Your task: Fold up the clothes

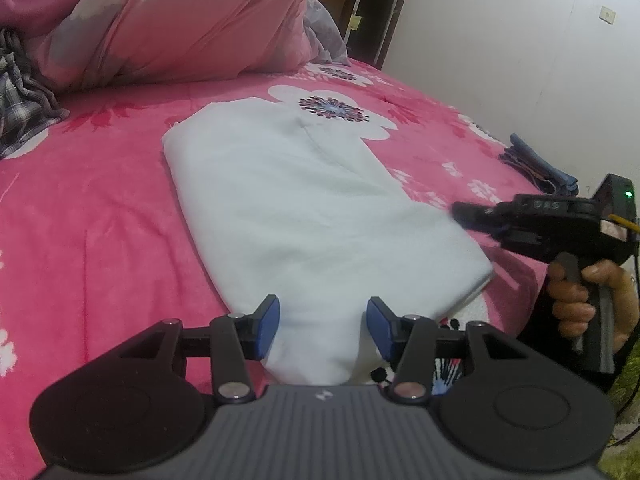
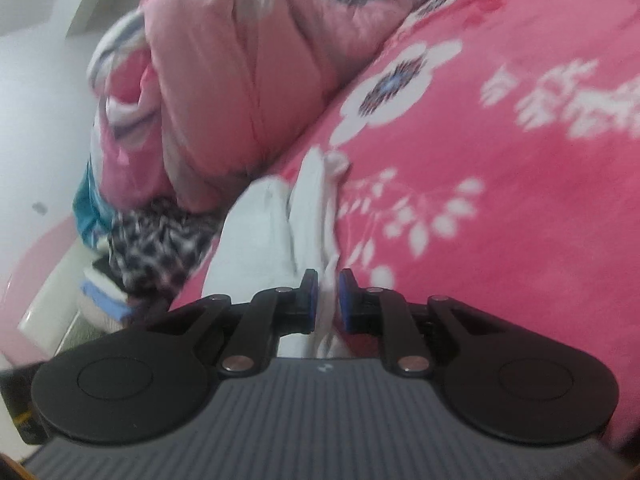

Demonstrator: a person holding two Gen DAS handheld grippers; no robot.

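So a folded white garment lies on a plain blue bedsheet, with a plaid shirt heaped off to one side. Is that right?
Nearly. The bedsheet is not plain blue: the left wrist view shows it bright pink with a white flower print. The rest holds: the folded white garment lies on it, and the plaid shirt is heaped off to one side.

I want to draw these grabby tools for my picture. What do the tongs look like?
Each of the tongs, left tongs and right tongs, has a ribbed grey body with two round black discs, black link arms with silver pins, and blue pads on the fingers. Seen from the side, the right one has a black pistol handle, a small green light and a thin cable.
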